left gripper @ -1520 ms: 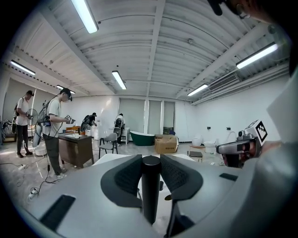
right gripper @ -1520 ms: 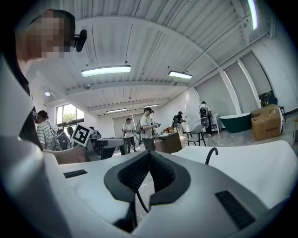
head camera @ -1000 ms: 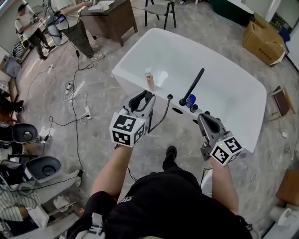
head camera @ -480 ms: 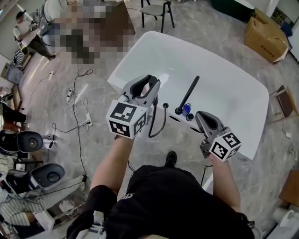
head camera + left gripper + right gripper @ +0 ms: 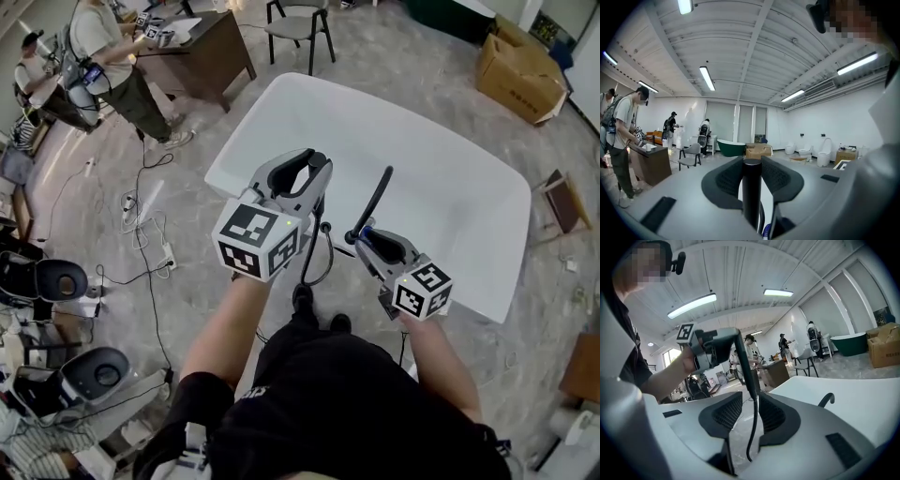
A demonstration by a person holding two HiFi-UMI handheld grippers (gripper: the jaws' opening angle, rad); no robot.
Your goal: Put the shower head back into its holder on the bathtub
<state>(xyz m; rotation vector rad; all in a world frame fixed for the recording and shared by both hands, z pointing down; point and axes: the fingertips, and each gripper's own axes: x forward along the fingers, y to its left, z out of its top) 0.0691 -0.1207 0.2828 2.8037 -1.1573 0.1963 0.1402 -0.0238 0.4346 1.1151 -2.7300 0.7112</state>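
Left gripper (image 5: 305, 171) clamped on the black shower head (image 5: 752, 192), held over the near rim of the bathtub (image 5: 441, 187); hose (image 5: 314, 255) droops at its 6 o'clock. Right gripper (image 5: 366, 234), at the left one's 4 o'clock, jaws just opened, now spread either side of the hose, not touching it. Black tap (image 5: 377, 199) stands at the right gripper's 12 o'clock.
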